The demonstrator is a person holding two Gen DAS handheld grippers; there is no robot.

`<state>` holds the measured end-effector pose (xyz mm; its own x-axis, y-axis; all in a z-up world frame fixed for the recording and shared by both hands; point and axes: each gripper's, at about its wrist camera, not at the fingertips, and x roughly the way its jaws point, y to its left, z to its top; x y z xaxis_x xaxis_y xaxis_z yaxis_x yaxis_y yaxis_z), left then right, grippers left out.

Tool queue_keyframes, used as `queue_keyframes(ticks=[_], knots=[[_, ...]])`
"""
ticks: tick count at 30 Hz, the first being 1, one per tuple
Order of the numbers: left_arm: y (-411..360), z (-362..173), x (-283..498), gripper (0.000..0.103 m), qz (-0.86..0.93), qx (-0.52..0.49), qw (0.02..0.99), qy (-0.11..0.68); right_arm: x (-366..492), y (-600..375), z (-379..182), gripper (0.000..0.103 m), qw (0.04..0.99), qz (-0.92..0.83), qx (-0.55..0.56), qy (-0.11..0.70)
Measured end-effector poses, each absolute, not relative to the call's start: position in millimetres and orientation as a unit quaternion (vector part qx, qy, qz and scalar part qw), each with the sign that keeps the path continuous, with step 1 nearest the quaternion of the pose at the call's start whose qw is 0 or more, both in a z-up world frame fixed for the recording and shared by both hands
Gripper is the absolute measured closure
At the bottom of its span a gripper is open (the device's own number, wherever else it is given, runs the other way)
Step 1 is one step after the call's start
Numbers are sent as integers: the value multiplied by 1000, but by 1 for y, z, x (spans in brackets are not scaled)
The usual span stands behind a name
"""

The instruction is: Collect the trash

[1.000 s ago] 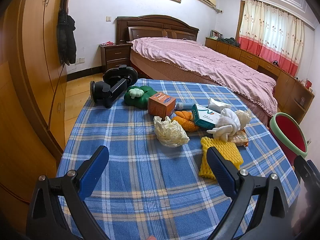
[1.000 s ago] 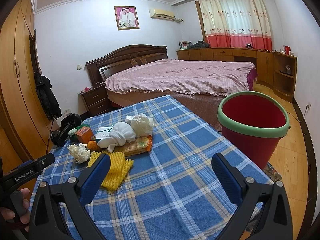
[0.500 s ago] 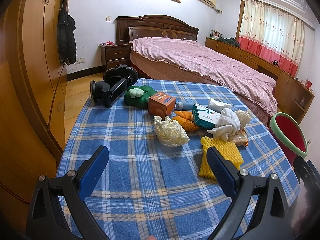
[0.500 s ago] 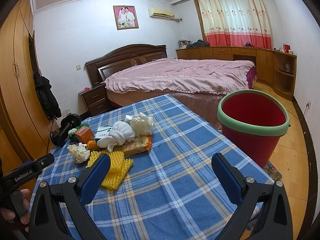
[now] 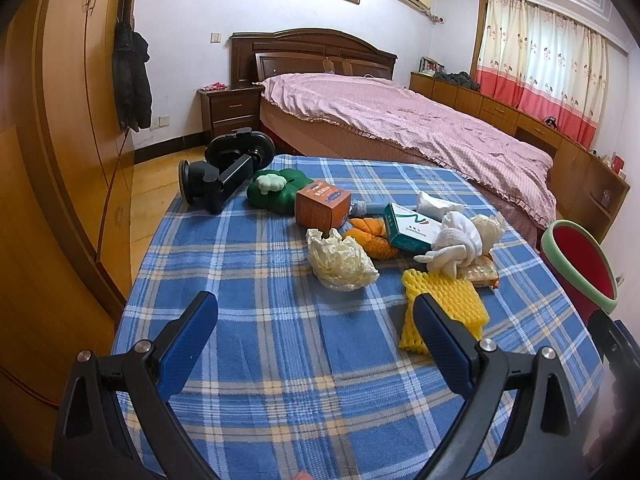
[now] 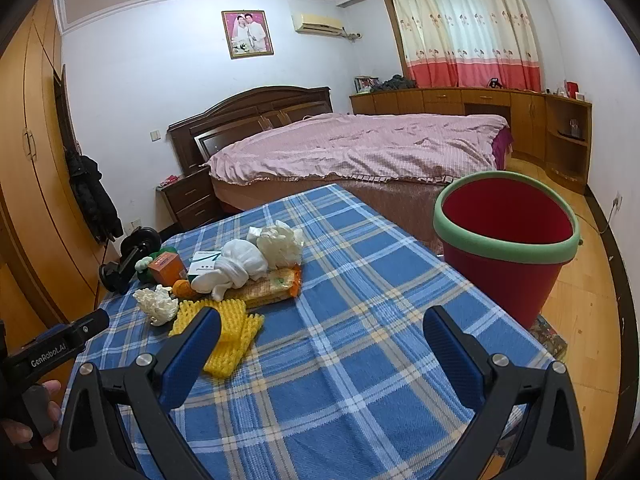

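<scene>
Trash lies in a heap on the blue plaid tablecloth [image 5: 280, 344]: a crumpled cream wrapper [image 5: 340, 260], a yellow foam net [image 5: 444, 304], a white glove [image 5: 456, 240], a green-and-white box [image 5: 408, 224], an orange box [image 5: 322, 206] and orange peel [image 5: 372, 236]. In the right wrist view the foam net [image 6: 232, 324] and a snack packet [image 6: 272, 284] are nearest. My left gripper [image 5: 316, 320] is open over the cloth, short of the heap. My right gripper [image 6: 320, 328] is open too, with nothing in it. A red bin with a green rim [image 6: 508, 240] stands beside the table at right.
A black phone holder [image 5: 224, 176] and a green toy [image 5: 276, 192] sit at the table's far corner. A bed [image 6: 360, 152] lies behind the table. Wardrobes [image 5: 60, 120] line the left wall. A hand [image 6: 28, 428] holds the left gripper at lower left.
</scene>
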<state>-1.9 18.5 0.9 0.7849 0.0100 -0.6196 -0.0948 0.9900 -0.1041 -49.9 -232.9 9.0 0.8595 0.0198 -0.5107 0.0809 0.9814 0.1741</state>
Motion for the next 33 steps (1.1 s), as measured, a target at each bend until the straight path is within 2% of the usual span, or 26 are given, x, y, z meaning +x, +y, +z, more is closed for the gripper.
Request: queue_keyframes(ticks=[15, 29, 31, 33], knots=[[21, -6, 17, 6, 41, -61, 936, 344, -30, -234, 2, 0, 953, 1, 101, 284], [22, -25, 80, 6, 34, -64, 913, 401, 37, -227, 7, 0, 940, 33, 61, 335], [20, -29, 88, 9, 31, -65, 911, 406, 46, -225, 8, 0, 938, 39, 59, 338], [20, -33, 95, 18, 21, -73, 907, 415, 56, -221, 8, 0, 938, 43, 56, 340]])
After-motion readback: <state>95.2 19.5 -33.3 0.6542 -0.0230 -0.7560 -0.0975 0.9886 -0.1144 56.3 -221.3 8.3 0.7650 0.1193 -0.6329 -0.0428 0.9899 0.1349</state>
